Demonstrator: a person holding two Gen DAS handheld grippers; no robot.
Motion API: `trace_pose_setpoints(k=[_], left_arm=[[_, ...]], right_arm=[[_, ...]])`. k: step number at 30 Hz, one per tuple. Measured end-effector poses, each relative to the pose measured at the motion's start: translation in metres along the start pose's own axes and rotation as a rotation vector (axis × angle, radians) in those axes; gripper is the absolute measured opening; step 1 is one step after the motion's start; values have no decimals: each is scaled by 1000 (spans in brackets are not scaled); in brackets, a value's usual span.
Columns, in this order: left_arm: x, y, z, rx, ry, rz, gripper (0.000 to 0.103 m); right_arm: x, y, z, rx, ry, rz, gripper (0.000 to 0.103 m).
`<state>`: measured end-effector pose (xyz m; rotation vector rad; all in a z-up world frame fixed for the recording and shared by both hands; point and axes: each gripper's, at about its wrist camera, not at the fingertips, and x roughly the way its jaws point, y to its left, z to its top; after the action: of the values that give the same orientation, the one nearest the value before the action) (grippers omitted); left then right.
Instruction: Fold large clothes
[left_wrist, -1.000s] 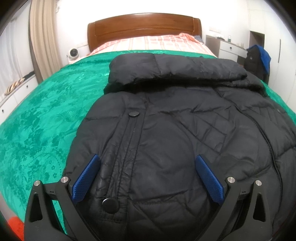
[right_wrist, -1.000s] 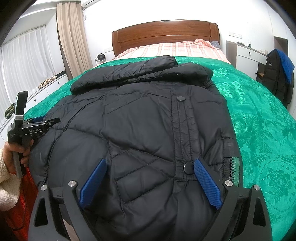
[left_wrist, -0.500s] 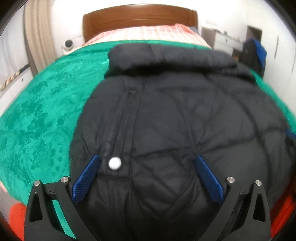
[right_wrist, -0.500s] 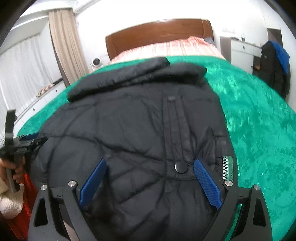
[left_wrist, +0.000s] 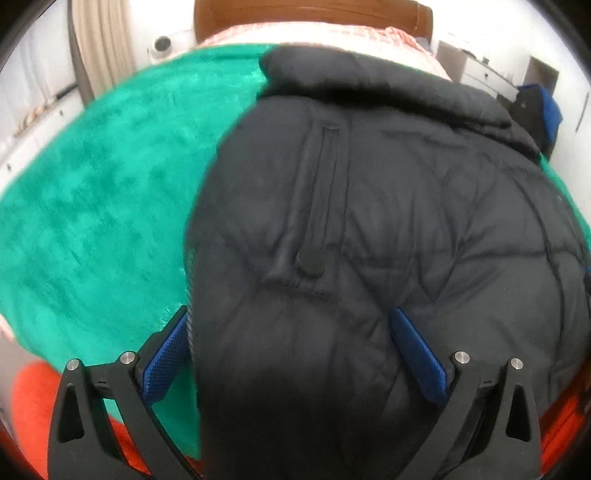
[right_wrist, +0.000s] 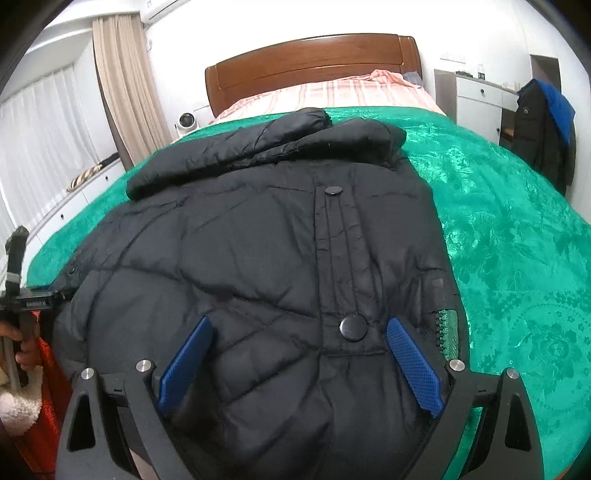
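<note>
The black padded jacket (right_wrist: 258, 258) lies flat on the green bed cover (right_wrist: 517, 240), looks soft, bulky and probably slippery, so both wide-open tongs, left (left_wrist: 291, 358) and right (right_wrist: 299, 354), should pinch its near hem corners.

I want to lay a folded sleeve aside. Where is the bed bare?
Bare green bedspread lies between the black jacket and the bed's right edge, and again left of the jacket. The near edge is crowded: both grippers straddle the hem.
</note>
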<state>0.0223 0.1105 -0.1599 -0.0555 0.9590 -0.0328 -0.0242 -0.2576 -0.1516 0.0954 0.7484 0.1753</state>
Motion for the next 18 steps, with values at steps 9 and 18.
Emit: trace_pose_setpoints(k=[9, 18], left_arm=[[-15, -4, 6, 16, 6, 57, 102], [-21, -7, 5, 51, -7, 99, 102]], right_arm=[[-5, 2, -4, 2, -16, -16, 96], [1, 9, -5, -35, -6, -56, 97]])
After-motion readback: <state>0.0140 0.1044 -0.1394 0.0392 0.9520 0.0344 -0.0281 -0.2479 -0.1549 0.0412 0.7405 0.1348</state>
